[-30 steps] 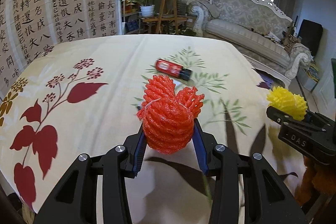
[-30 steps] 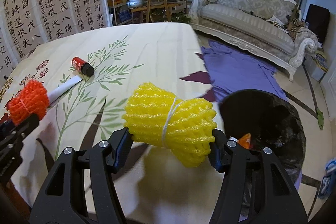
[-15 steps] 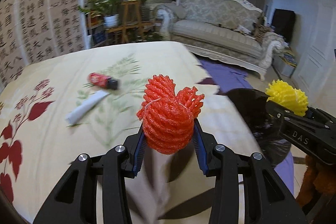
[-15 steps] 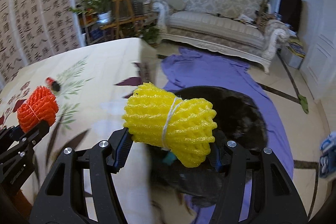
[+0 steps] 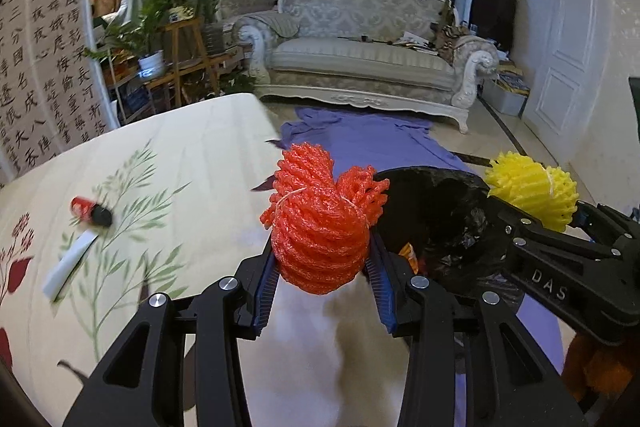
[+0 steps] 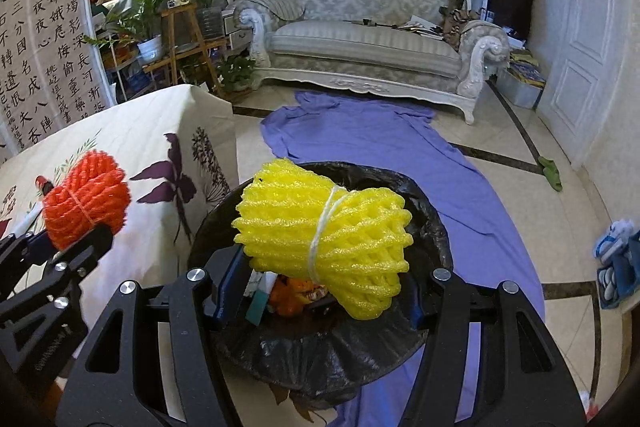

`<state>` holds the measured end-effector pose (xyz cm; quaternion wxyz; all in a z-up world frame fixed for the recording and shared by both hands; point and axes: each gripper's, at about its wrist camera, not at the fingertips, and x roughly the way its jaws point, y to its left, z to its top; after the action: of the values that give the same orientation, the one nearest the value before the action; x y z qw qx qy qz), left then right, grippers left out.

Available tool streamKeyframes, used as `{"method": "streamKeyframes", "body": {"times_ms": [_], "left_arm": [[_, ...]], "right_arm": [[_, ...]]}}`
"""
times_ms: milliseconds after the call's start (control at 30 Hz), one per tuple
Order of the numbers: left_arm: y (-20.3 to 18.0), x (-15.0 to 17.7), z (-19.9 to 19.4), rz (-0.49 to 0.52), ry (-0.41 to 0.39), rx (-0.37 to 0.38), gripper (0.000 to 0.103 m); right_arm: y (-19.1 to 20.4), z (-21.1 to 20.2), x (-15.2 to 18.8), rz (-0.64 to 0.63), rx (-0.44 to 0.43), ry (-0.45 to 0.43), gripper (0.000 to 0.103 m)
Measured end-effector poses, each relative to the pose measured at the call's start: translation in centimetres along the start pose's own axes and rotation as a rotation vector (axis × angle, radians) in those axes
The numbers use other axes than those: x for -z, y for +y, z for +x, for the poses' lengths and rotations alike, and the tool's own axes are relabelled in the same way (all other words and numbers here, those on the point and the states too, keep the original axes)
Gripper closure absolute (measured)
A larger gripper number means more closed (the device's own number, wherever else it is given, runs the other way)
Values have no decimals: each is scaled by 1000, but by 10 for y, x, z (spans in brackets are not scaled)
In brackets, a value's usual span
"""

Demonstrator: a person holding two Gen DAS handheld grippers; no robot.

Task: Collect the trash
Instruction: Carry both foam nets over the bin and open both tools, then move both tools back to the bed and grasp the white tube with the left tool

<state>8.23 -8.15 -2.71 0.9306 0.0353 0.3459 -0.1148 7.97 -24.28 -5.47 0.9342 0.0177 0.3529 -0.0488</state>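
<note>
The left gripper [image 5: 322, 269] clamps an orange foam net bundle [image 5: 320, 223] near the table edge; the right gripper [image 6: 320, 271] clamps a yellow foam net bundle [image 6: 324, 235] over the black trash bin [image 6: 436, 223]. Both bundles look light, soft and springy, so gripping across the tied middle seems best.

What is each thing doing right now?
Orange foam net: squeezed in left gripper.
Yellow foam net: squeezed in right gripper, over bin.
Trash bin: open, black-lined, trash inside.
Red bottle: lying on table.
White tube: lying on table.
</note>
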Motion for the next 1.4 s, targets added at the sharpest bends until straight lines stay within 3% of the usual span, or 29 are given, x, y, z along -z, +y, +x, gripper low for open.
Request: {"method": "streamKeyframes", "body": {"times_ms": [267, 333, 433, 567, 933, 1233, 1400], "left_arm": [[-17, -9, 28, 36, 30, -1, 59], [-21, -9, 32, 44, 46, -1, 53], [-19, -9, 35, 32, 55, -3, 42], [-16, -8, 34, 15, 60, -2, 35], [-12, -3, 21, 28, 25, -44, 31], [27, 15, 2, -10, 40, -118, 31], [63, 27, -10, -47, 54, -191, 31]], "right_arm": [[-11, 17, -4, 36, -3, 6, 40], [-17, 20, -5, 60, -6, 7, 30], [-20, 23, -6, 71, -3, 8, 30], [-27, 22, -5, 86, 8, 4, 30], [-35, 16, -3, 105, 23, -5, 30], [-4, 11, -1, 61, -37, 6, 30], [35, 9, 1, 0, -103, 20, 30]]}}
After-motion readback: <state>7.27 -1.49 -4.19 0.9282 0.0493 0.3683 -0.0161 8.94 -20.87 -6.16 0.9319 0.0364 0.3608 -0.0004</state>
